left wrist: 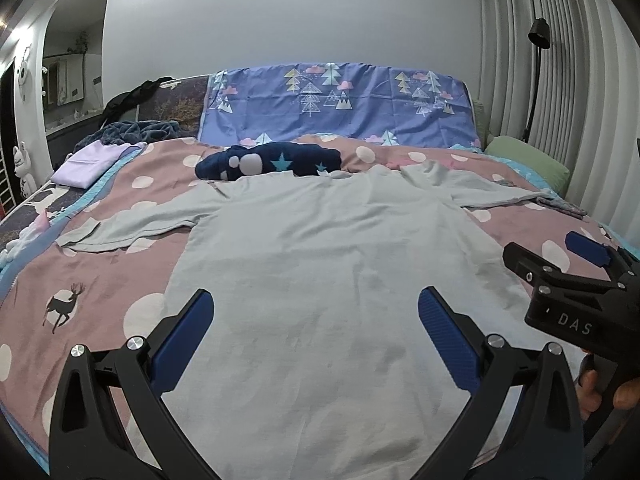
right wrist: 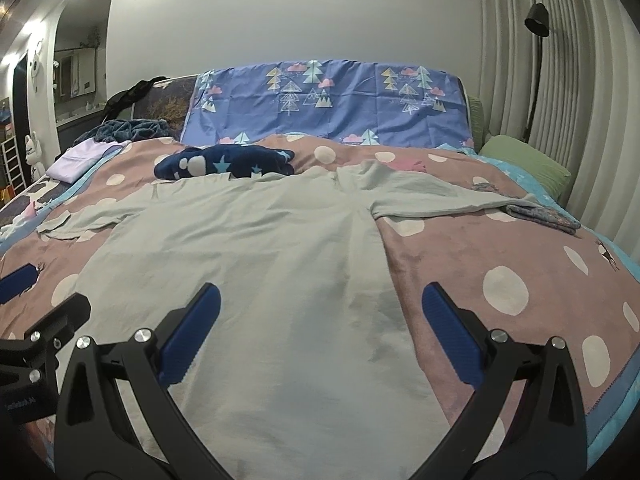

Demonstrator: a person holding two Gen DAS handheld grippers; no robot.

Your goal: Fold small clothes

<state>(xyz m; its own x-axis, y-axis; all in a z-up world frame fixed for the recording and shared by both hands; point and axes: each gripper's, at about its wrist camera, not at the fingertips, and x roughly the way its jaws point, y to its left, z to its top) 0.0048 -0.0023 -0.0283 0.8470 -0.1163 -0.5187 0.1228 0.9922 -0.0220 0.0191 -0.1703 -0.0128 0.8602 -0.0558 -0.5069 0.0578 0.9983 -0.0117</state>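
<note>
A pale grey T-shirt [left wrist: 320,264] [right wrist: 256,264] lies spread flat on the bed, collar toward the headboard, both sleeves stretched out sideways. My left gripper [left wrist: 316,304] hovers open over the shirt's lower body, its blue pads wide apart and empty. My right gripper [right wrist: 320,300] is open too, above the shirt's lower right side near its edge. From the left wrist view the right gripper [left wrist: 560,256] shows at the right edge, held by a hand [left wrist: 600,392]. The left gripper [right wrist: 36,300] appears at the left edge of the right wrist view.
The bed has a pink cover with white dots [left wrist: 100,280] [right wrist: 500,264]. A dark blue starred garment [left wrist: 272,162] lies past the collar, a folded lilac cloth [left wrist: 86,164] at far left, a patterned small cloth [right wrist: 540,216] by the right sleeve, a green pillow [right wrist: 524,160] and a floor lamp [right wrist: 536,40] beyond.
</note>
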